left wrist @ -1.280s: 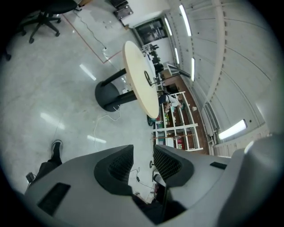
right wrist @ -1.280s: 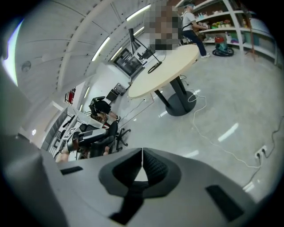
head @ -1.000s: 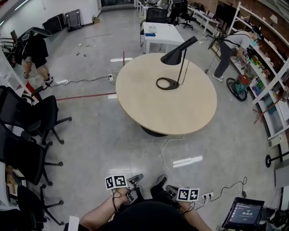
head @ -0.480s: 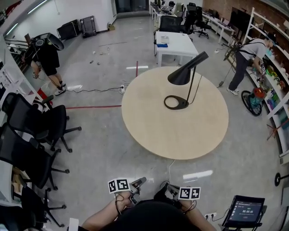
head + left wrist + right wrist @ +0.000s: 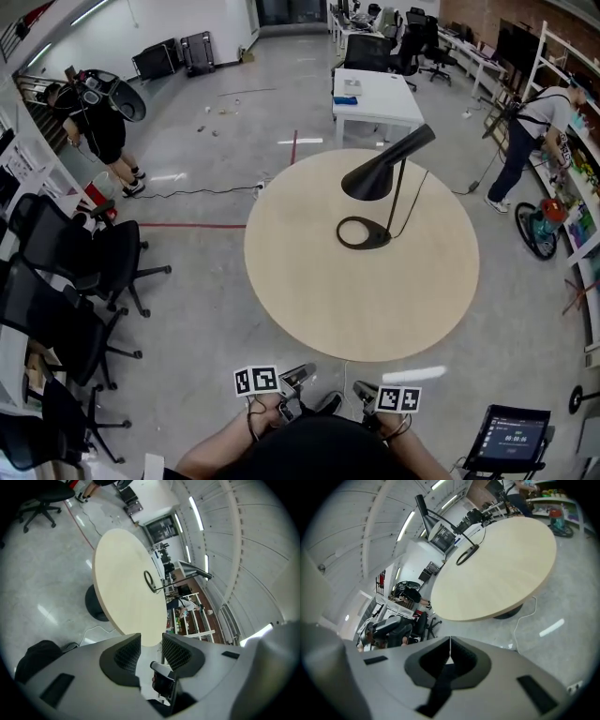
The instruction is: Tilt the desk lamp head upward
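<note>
A black desk lamp [image 5: 377, 175] stands on the round table [image 5: 309, 291], on the half of the top farthest from the person and a little right of its centre. Its ring-shaped base lies flat on the wood. A thin stem rises from the base, and the cone shade at its top slopes down toward the table's left side.

Both grippers are off the table, past its near edge and over the floor, close to the person's body. The left gripper [image 5: 150, 638] is just off the near edge toward the left. Its jaws stand partly apart with a clear gap and nothing between the pads. Through that gap the left gripper view shows the near rim of the table, with the lamp far across the top. The right gripper [image 5: 450, 641] is beside it, toward the right of the near edge. Its jaws are pressed together on nothing. The right gripper view shows the whole table top ahead and the lamp at its far side.

The lamp is well apart from both grippers, with most of the bare table top between it and them.
</note>
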Available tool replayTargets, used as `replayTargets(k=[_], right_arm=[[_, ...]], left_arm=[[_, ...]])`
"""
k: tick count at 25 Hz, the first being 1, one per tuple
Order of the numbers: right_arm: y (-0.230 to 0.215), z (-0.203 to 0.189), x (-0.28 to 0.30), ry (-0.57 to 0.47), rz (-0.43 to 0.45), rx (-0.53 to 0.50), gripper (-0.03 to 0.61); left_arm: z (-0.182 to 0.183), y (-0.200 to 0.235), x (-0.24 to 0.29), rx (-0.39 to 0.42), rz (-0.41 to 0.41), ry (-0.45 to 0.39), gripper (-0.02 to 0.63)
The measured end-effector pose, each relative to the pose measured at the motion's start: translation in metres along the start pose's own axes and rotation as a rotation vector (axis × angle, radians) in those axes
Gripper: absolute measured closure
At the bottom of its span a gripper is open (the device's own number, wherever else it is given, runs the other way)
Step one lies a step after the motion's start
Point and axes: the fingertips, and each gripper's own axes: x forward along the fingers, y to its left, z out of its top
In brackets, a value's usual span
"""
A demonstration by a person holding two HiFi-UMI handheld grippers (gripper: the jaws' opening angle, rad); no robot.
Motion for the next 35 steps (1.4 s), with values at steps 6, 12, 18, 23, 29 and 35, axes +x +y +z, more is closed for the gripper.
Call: replayTargets(k=[6,12,18,23,29,35], right_arm=[[-0.011,0.044,0.003,-0.048,-0.016,0.025,0.574],[-0.017,0.1,0.008,-0.151,-0.09,0.02,0.574],[-0.013,0.156,0.015,-0.207,-0.116,0.05,0.575],[0.002,0.222,0.005,-0.335,-0.163,0.014,0.575],[0.026,0.295,-0.02,-0.48,-0.234,-0.088,0.574],[0.05,0.356,-0.03,-0.57,-0.248,-0.178,0.574]], left_arm=[[0.036,0.002,0.008,-0.026,0.022,-0.039,0.465],[0.084,-0.009,0.04,-0.011,-0.006,-0.001,0.465],[0.145,-0.038,0.082,0.047,-0.076,0.055,0.465],[0.201,-0.071,0.1,0.186,-0.148,0.054,0.465],[0.26,-0.117,0.119,0.31,-0.241,0.012,0.465],[0.307,-0.149,0.133,0.431,-0.278,-0.025,0.465]])
